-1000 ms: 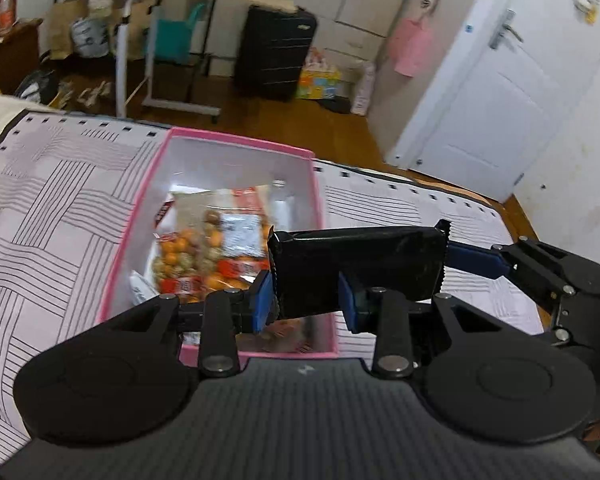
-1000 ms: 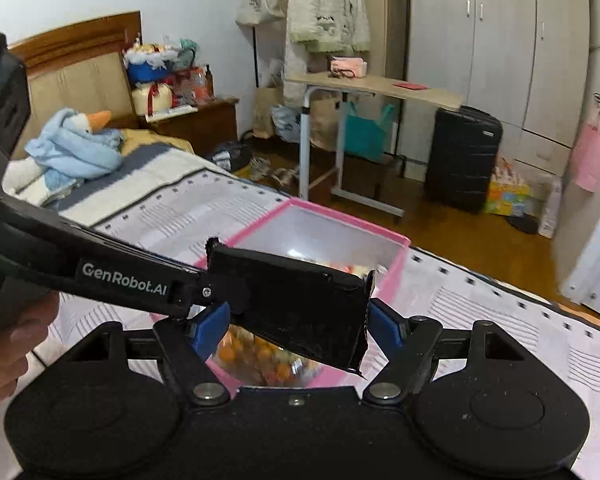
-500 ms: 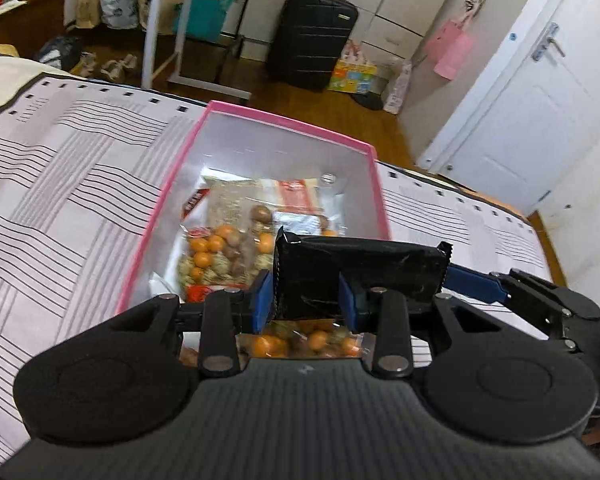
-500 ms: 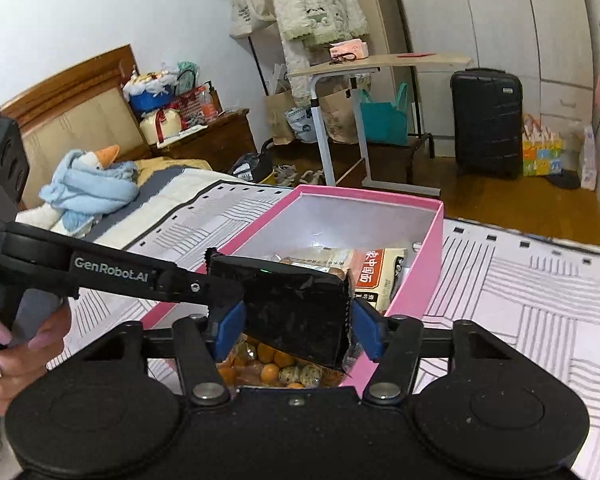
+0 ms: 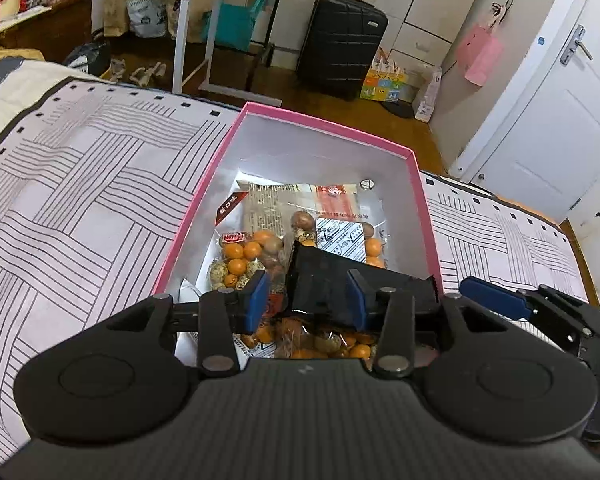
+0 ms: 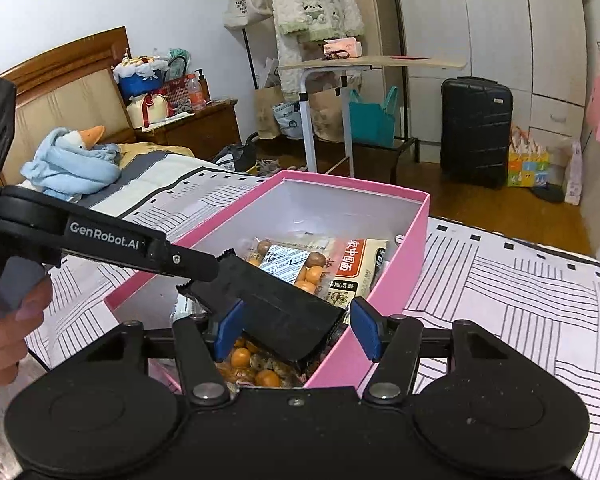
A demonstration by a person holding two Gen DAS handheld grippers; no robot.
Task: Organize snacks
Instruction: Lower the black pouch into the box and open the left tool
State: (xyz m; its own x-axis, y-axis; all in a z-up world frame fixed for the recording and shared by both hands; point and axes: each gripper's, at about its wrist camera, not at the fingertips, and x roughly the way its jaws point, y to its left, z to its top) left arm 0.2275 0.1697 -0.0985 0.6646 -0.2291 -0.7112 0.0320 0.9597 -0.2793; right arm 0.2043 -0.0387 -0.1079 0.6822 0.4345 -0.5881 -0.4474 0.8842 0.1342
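Note:
A black snack packet [image 5: 324, 288] lies tilted on the snack bags inside the pink box [image 5: 324, 120]. My left gripper [image 5: 307, 300] straddles its left end with the jaws opening: the left pad [image 5: 256, 300] stands off the packet, while the right pad is beside it. My right gripper [image 6: 296, 332] straddles the packet [image 6: 276, 308] at its other end, jaws opening too. Its right pad [image 6: 366, 334] is clear of the packet, over the wall of the pink box [image 6: 416, 240]. A clear bag of orange and speckled nuts [image 5: 252, 256] lies underneath.
The box sits on a bed cover [image 5: 80, 216] with a line pattern. A hand [image 6: 4, 320] holds the left gripper's handle. Beyond the bed are a black suitcase [image 5: 340, 44], a side table [image 6: 372, 64], a white door [image 5: 560, 120] and a plush duck [image 6: 72, 156].
Both grippers came down with the black packet into the pink box. The packet now rests on the snack bags, and the left jaws have widened off it.

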